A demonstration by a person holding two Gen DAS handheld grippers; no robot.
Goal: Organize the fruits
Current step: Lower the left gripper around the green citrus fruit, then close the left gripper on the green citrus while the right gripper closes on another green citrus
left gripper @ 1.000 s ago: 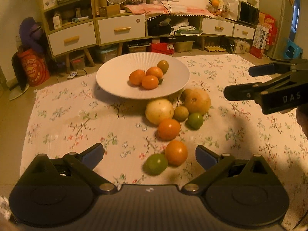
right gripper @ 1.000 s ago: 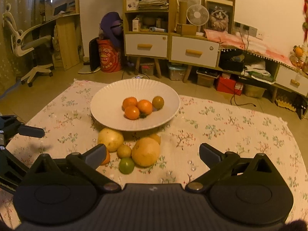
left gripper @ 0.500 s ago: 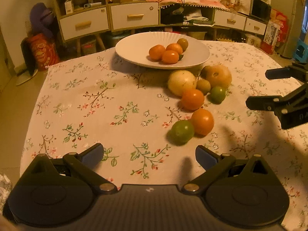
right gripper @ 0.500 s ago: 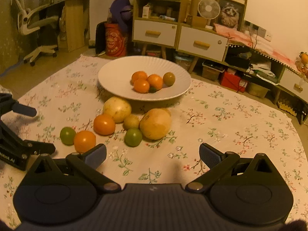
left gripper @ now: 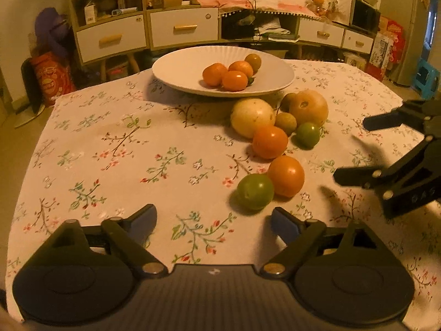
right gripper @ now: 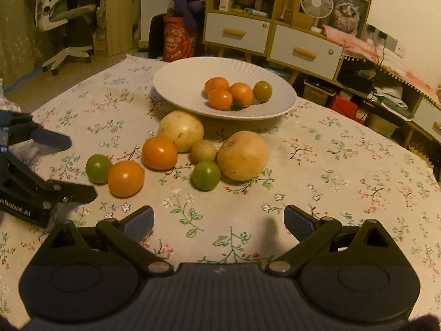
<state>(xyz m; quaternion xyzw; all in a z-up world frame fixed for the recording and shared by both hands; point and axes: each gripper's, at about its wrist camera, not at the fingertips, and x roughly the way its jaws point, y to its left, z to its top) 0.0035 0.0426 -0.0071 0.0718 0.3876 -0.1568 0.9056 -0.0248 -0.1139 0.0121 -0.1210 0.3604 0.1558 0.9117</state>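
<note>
Underneath, floral tablecloth (left gripper: 115,149); cluttered room.

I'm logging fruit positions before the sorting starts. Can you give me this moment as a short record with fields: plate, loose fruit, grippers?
surface: floral tablecloth
plate: white plate at the far side, holding three orange fruits and one olive-green fruit
loose fruit: on the cloth in front of the plate, eight pieces; nearest are a green fruit and an orange fruit, touching
left gripper: jaws closing, nothing between them
right gripper: open, empty
</note>
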